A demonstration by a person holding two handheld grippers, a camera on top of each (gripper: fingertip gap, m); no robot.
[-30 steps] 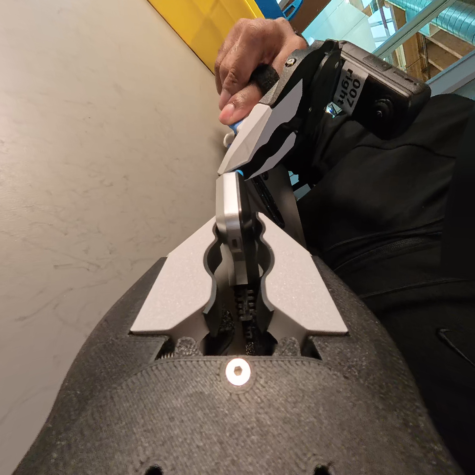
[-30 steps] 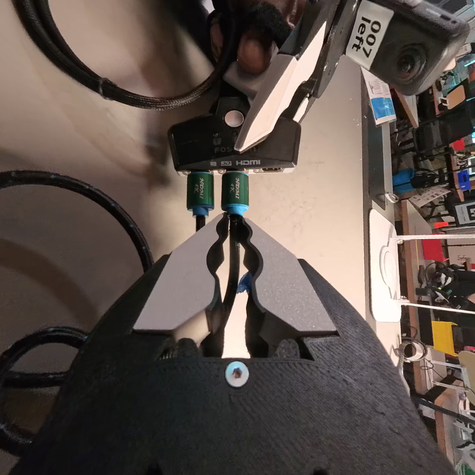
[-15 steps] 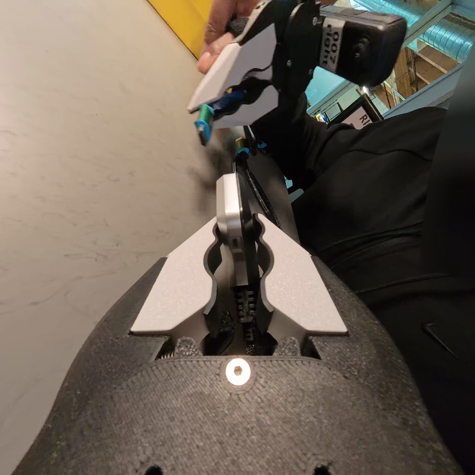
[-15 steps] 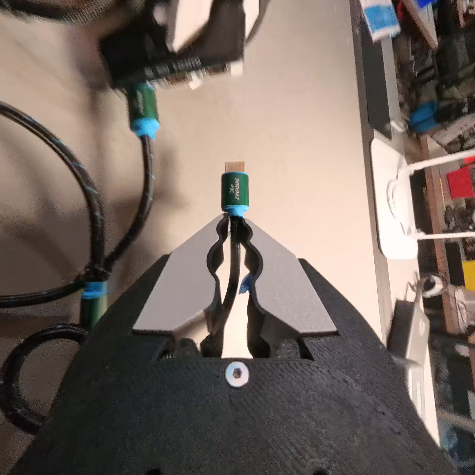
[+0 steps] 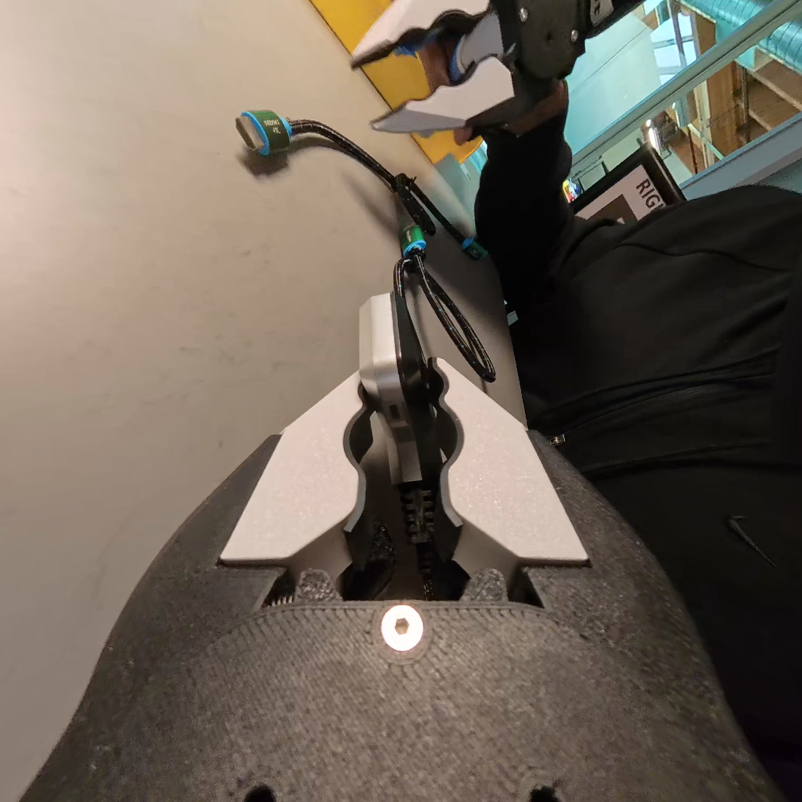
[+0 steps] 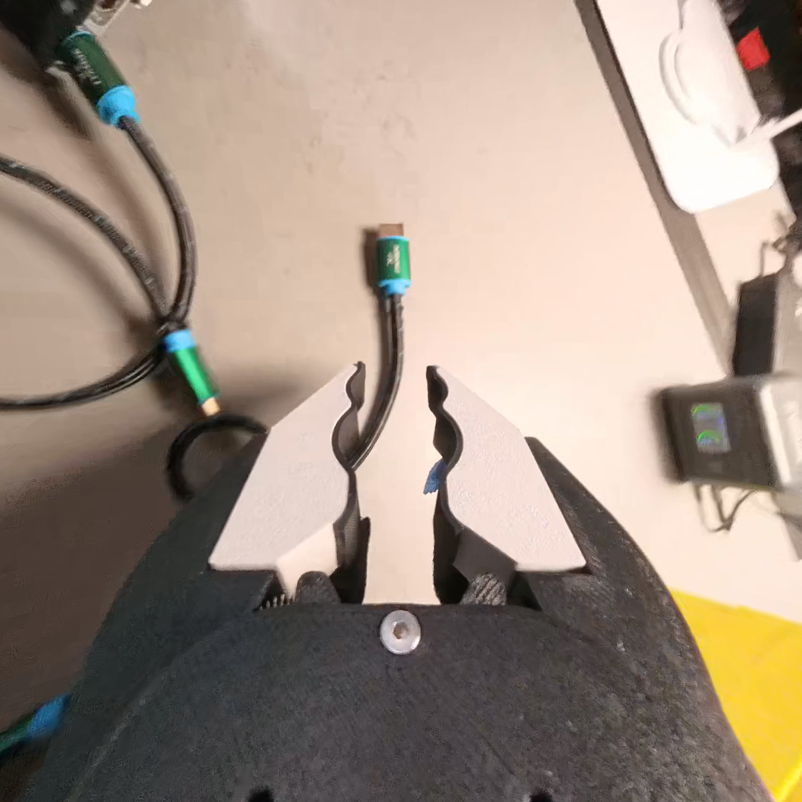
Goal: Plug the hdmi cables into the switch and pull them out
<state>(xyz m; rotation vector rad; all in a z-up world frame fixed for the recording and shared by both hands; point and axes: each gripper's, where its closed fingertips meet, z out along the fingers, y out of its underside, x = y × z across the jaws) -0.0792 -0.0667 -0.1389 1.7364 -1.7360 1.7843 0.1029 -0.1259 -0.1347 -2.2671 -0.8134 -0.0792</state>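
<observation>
One green-shelled HDMI plug with blue collars lies free on beige tabletop; right gripper jaws spread, left gripper jaws pinching grey-and-black switch box. Risk: braided black cable between spread jaws could snag, dragging plug.

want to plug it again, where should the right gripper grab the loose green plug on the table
Grip the green plug by its metal shell, or the blue collar behind it, coming from the cable side. It lies flat, gold tip pointing away from the open right gripper, so closing across its narrow sides probably holds best.
</observation>
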